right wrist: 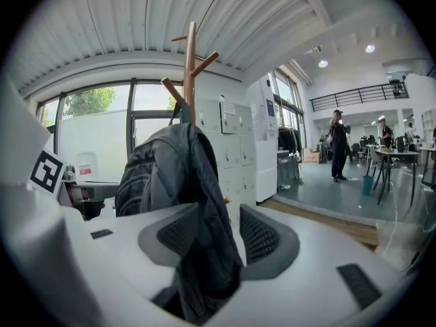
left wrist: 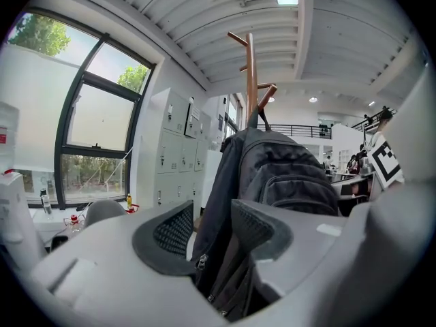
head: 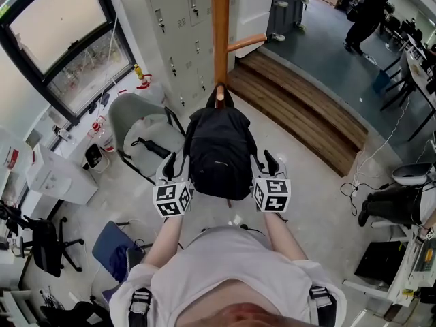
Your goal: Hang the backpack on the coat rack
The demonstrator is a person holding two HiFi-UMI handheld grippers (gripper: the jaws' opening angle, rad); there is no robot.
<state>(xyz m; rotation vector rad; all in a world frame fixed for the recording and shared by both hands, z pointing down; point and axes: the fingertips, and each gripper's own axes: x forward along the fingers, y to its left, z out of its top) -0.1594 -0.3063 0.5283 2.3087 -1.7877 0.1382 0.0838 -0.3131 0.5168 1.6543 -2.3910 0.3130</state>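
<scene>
Nearest the head camera I note the white shirt (head: 231, 264) of the person carrying the rig, both forearms reaching ahead. Beyond them sit the two marker cubes, and past those the left tool (head: 168, 163) and right tool (head: 269, 162), one on each side of the black backpack (head: 219, 152). The backpack hangs upright against the wooden pole of the coat rack (head: 220, 33), its top loop hooked over a short peg, its body clear of the floor. A grey chair (head: 136, 125) stands to the left of it, grey lockers (head: 180, 19) behind, and a wooden step (head: 300, 107) to the right.

Left gripper view: I find the left tool (left wrist: 212, 223) with its jaws spread wide. The near side edge of the backpack (left wrist: 286, 176), zip and straps, drops into the gap between the pads, but neither pad presses on it. Above, the loop sits on a peg of the coat rack (left wrist: 251, 73). A large window (left wrist: 95, 135) fills the left of this view.

Right gripper view: the right tool (right wrist: 218, 234) likewise stands with its jaws fully parted. A dark fold of the backpack (right wrist: 163, 176) hangs down through the gap and hides part of the left pad; the right pad is bare and apart from it. I see no pinch. The coat rack (right wrist: 190, 67) rises behind the bag, and a person (right wrist: 336, 145) stands far off at the right.
</scene>
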